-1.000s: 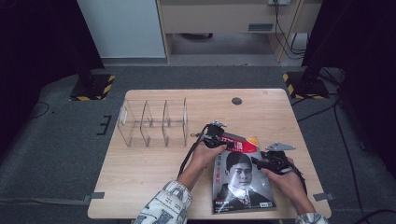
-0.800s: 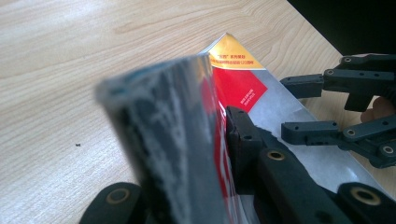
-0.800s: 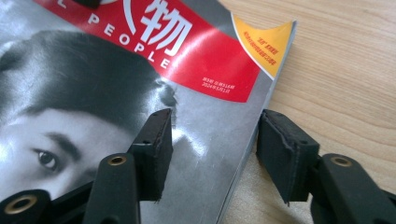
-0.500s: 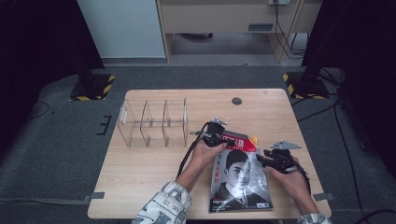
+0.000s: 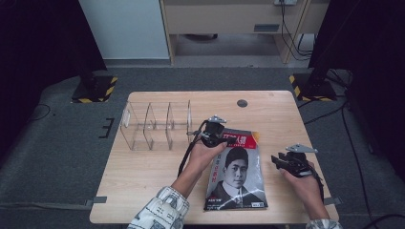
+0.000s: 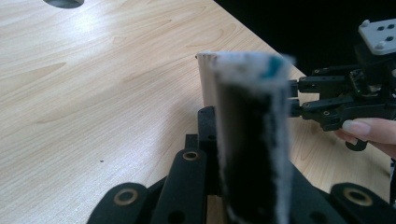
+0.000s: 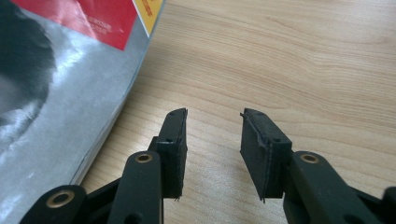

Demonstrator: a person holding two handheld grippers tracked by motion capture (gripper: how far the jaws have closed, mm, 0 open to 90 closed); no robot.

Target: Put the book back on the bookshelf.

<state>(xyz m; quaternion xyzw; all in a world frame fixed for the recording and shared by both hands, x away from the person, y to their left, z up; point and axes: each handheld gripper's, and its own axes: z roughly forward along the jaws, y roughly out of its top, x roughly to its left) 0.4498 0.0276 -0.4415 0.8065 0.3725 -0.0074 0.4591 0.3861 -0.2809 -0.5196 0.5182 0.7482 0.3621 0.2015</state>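
Here, left tool (image 5: 217,135) on magazine (image 5: 239,176).

The right gripper (image 7: 214,114), jaws parted with nothing between them, sits over the table (image 7: 303,56) just beside the magazine (image 7: 60,121).

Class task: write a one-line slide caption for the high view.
Left tool grips the magazine's top edge beside a clear divider rack; right tool waits open.

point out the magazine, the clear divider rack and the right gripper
magazine (image 5: 239,179), high view, on the cover portrait
clear divider rack (image 5: 155,125), high view, on a middle partition
right gripper (image 7: 214,135), right gripper view, midway between its fingertips
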